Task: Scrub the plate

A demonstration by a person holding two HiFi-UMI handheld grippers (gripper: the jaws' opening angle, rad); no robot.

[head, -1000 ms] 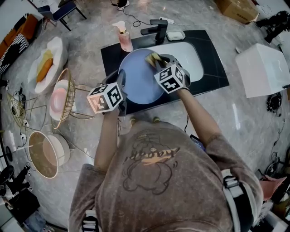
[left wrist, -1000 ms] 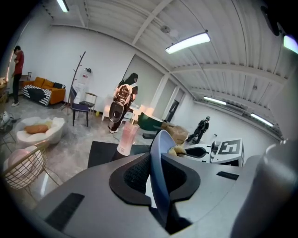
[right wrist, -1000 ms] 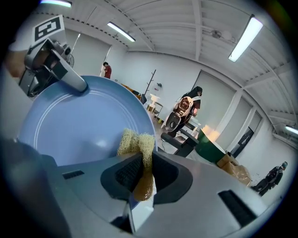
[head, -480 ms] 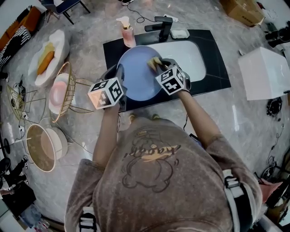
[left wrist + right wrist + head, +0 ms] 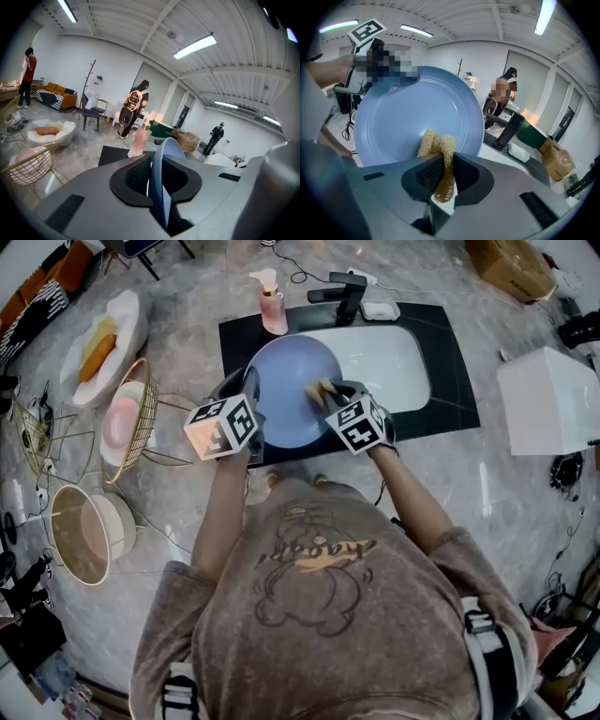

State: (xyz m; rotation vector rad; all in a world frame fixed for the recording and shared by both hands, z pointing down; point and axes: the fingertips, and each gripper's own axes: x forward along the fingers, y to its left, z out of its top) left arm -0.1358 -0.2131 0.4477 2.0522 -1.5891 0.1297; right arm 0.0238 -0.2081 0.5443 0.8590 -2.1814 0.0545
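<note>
Down comes the right gripper [image 5: 445,174] since a second ago, and it is dragging the sponge [image 5: 322,390] from the plate's upper right rim to the right middle of its face. The left gripper [image 5: 157,180] is hardly shifting at all over that stretch, still clamping the same lower left edge. The plate [image 5: 284,401] is standing tilted up on its edge, off the counter, hanging over the left end of the white sink basin [image 5: 398,367] and the black counter top [image 5: 450,395] around it, with its hollow face turning toward the right gripper. It is looking round, pale blue and smooth, with a shallow ring stepping in from the rim. In the left gripper view the jaws are sitting narrow, pads pressing on both sides of the thin blue rim that is running up between them. In the right gripper view the jaws are pinching the yellow, coarse-fibred sponge, its free end folding against the plate's lower face. A pink pump bottle [image 5: 273,302] and a dark faucet [image 5: 343,292] are standing just behind the plate's top edge.
</note>
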